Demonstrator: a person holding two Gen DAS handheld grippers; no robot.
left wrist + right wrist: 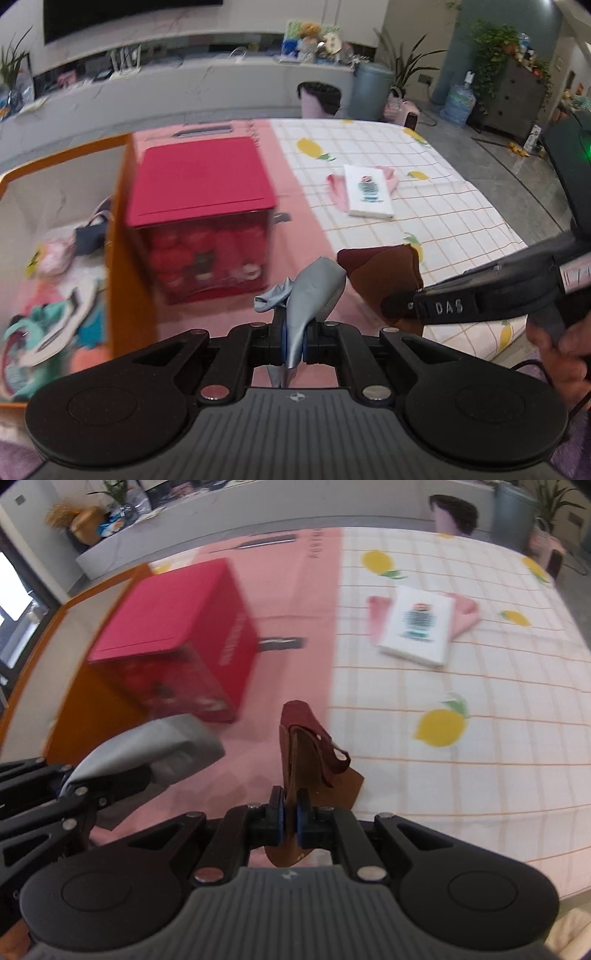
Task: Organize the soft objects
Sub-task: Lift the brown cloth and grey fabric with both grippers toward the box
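Note:
My left gripper [294, 341] is shut on a grey silky cloth [314, 295], which sticks up between its pads above the pink sheet. To its right my right gripper [290, 821] is shut on a brown and maroon folded cloth [308, 749]. That brown cloth [380, 273] and the right gripper's black body show in the left wrist view. The grey cloth [155, 746] and the left gripper [79, 788] appear at the left of the right wrist view. An orange-rimmed box [122, 229] at the left holds several soft items.
A red box [201, 206] stands on the pink sheet beside the orange box. On the lemon-print checked sheet [480, 709] lies a white folded item [419, 631] over a pink cloth [465, 609]. A person's hand [565, 354] grips the right tool. Bins and plants stand beyond.

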